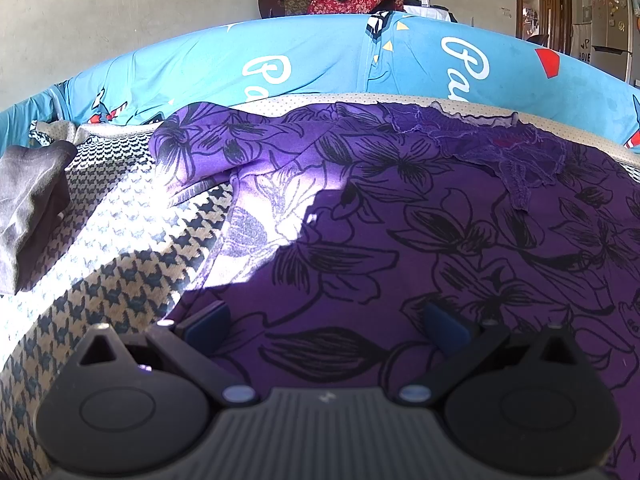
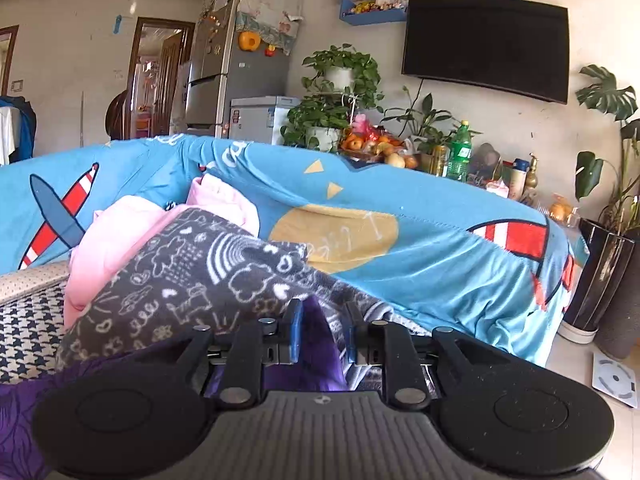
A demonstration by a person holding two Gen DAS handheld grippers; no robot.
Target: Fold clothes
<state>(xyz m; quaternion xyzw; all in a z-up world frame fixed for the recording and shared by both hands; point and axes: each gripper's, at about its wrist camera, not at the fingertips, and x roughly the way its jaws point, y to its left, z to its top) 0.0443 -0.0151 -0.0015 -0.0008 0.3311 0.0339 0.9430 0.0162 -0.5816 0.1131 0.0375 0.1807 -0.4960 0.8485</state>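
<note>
Left wrist view: left gripper [image 1: 326, 326] hovering released over purple floral garment [image 1: 440, 240], lying on houndstooth cover [image 1: 120, 280]. Right wrist view: right gripper [image 2: 322, 336] clenching purple fabric, near grey doodle-print blanket [image 2: 192, 280].

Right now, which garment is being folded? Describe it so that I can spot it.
Find the sofa's blue cartoon-print backrest. On the houndstooth seat cover below lies the purple garment, spread wide. Only it bears black outlined flowers and a lace trim; the dark grey cloth beside it is plain.
</note>
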